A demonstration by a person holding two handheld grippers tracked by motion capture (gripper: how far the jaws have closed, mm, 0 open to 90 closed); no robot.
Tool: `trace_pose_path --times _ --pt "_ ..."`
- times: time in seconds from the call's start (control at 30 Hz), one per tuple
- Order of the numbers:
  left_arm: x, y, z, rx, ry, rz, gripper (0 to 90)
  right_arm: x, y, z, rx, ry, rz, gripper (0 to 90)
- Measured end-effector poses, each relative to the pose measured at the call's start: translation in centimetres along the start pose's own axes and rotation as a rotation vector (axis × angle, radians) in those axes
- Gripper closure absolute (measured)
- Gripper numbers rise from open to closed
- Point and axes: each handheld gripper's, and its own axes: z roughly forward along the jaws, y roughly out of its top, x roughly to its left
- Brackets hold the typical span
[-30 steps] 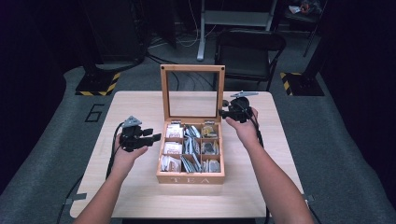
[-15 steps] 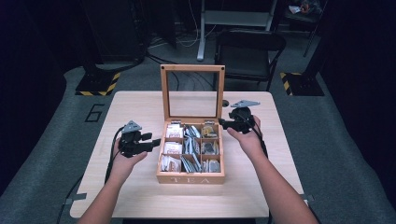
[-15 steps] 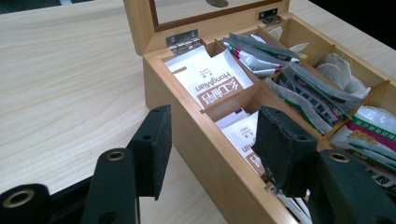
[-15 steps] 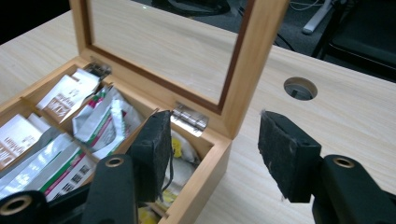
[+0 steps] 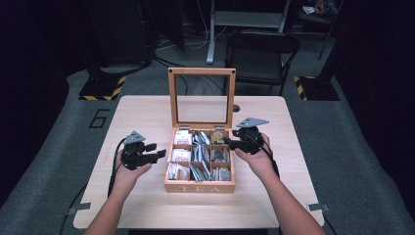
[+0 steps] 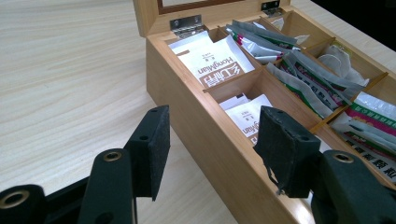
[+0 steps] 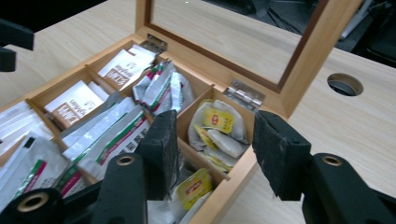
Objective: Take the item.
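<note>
The open tea box (image 5: 199,186) sits mid-table (image 5: 147,112), between both grippers.

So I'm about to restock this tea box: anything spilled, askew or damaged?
Nothing spilled or damaged. The tea box sits square, lid upright. The silver sachets in the middle column lean loosely across their dividers, merely untidy.

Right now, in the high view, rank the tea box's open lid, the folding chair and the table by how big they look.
1. table
2. folding chair, though it stands farther back
3. open lid
</note>
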Motion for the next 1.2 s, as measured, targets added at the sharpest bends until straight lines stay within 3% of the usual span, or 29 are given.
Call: trace_pose_path --times 0.3,0.4,0.63,0.93,1.2 --pt "-0.1 -0.5 -0.3 0.017 0.006 0.033 46.3 2.1 -1.4 -0.5 -0.007 0.007 -0.04 57.3" --pt "-0.1 -0.7 -0.4 0.019 0.005 0.031 46.3 2.9 -2.1 -0.7 -0.007 0.022 -0.048 58.1" --pt "-0.1 -0.9 -0.5 0.014 0.012 0.016 45.7 3.9 -3.3 -0.6 -0.011 0.06 -0.001 57.4" --pt "-0.1 -1.2 -0.8 0.006 0.017 0.005 45.6 5.4 -3.9 0.2 0.007 0.087 -0.036 57.3" --pt "-0.1 -1.3 -0.7 0.012 0.021 0.003 45.4 6.8 -3.9 0.6 0.004 0.128 -0.034 57.5"
